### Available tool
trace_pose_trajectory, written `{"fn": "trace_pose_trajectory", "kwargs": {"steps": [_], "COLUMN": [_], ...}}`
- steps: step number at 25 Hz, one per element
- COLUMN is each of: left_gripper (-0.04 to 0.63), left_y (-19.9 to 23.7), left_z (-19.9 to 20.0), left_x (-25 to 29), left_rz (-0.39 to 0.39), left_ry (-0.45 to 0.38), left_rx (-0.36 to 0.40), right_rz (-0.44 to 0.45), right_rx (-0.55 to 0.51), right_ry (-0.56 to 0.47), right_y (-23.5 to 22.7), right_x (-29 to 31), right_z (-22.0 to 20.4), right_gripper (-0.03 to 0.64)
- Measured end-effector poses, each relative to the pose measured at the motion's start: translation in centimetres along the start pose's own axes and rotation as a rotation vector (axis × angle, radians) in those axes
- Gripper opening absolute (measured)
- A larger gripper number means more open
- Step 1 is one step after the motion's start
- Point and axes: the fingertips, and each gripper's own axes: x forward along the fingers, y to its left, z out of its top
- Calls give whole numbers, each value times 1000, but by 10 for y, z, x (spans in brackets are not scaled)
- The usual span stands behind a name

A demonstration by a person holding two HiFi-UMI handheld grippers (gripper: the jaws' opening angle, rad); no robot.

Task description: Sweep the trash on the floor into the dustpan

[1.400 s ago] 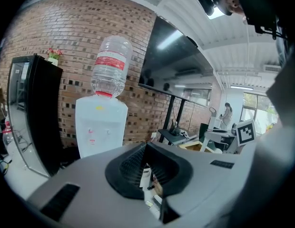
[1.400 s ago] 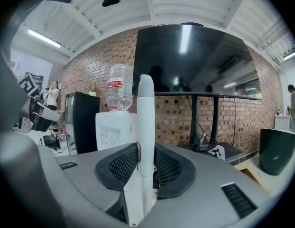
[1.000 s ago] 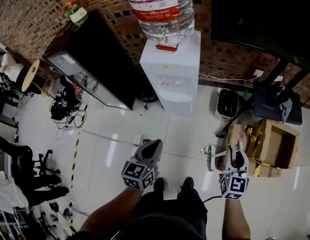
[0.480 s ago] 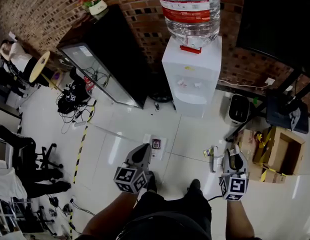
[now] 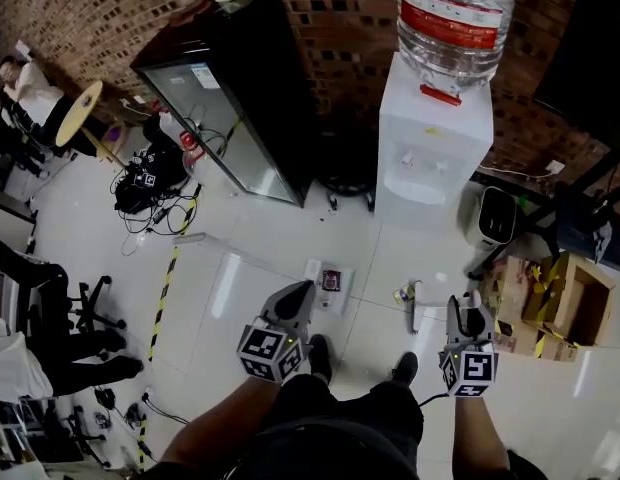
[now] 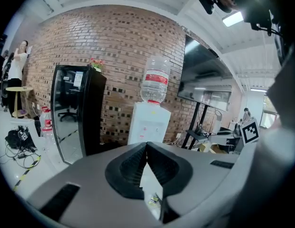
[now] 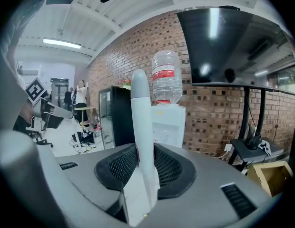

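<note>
Below-left of the water dispenser (image 5: 430,148): left gripper (image 5: 301,292), pressed shut, empty. On the floor (image 5: 240,258) before its base: trash packet (image 5: 331,281), yellow scraps (image 5: 403,293). Below-right: right gripper (image 5: 468,310), clamped on upright white handle (image 7: 142,127).

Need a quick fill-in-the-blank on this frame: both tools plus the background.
1. The right tool is shut on a pole coloured ___.
2. The left tool, jaws together, holds ___.
3. The water bottle stands on a dispenser against a wall of ___.
Missing words: white; nothing; brick.
</note>
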Motion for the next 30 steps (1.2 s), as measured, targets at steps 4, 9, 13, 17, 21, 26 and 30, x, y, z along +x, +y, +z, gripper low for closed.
{"fn": "trace_pose_trajectory", "kwargs": {"steps": [4, 9, 13, 17, 21, 26, 30], "left_gripper": [8, 8, 8, 8, 8, 8, 8], "left_y": [36, 75, 104, 125, 139, 147, 145], "left_z": [-4, -9, -12, -14, -17, -22, -21], "left_x": [-21, -43, -64, -82, -91, -97, -97], "left_rz": [-17, -31, -35, -38, -39, -48, -63], "left_ry": [2, -8, -15, -20, -21, -19, -25], "left_rx": [6, 5, 6, -1, -15, -26, -26], "right_rz": [21, 61, 80, 91, 97, 86, 65], "right_rx": [1, 11, 20, 62, 133, 152, 141], "right_ry": [7, 16, 25, 17, 6, -16, -28], "right_y": [58, 122, 172, 216, 252, 275, 263], "right_x": [20, 42, 53, 65, 82, 91, 79], "right_z": [4, 7, 10, 21, 33, 45, 55], "right_gripper": [121, 124, 126, 126, 129, 126, 124]}}
